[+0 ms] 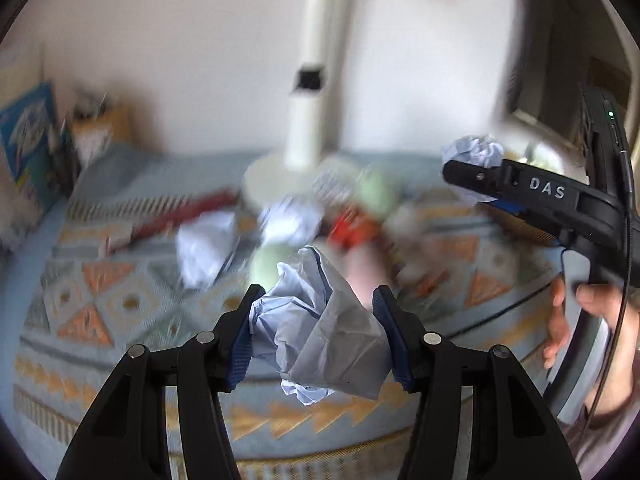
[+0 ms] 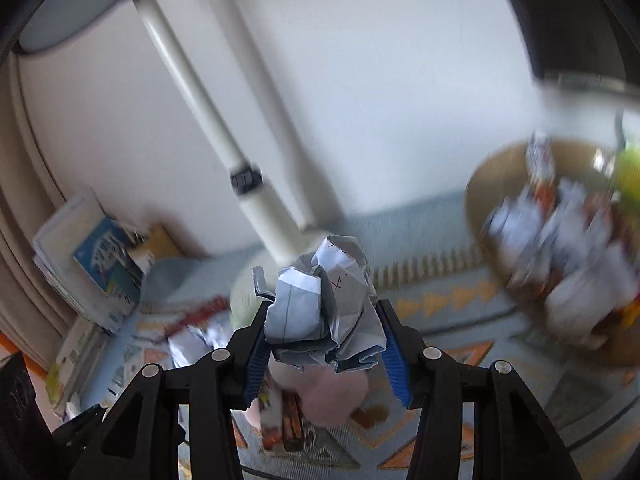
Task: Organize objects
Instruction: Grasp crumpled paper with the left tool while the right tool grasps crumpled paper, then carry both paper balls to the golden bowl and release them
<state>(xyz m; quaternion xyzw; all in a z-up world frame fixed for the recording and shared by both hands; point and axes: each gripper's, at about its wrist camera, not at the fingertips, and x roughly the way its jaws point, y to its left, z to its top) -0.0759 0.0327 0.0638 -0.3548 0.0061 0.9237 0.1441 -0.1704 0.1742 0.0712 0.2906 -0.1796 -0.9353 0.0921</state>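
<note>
My left gripper is shut on a crumpled pale-blue paper ball, held above the patterned tablecloth. In the same view my right gripper hangs at the upper right, shut on a second crumpled paper, with a person's hand on its handle. The right wrist view shows that right gripper with its blue pads pressed on the crumpled lined paper. A brown basket at the right holds several crumpled papers and wrappers.
On the cloth lie more crumpled paper, a red wrapper, pale green items and a pink object. A white lamp stands mid-table on a round base. Books lean at the far left by the wall.
</note>
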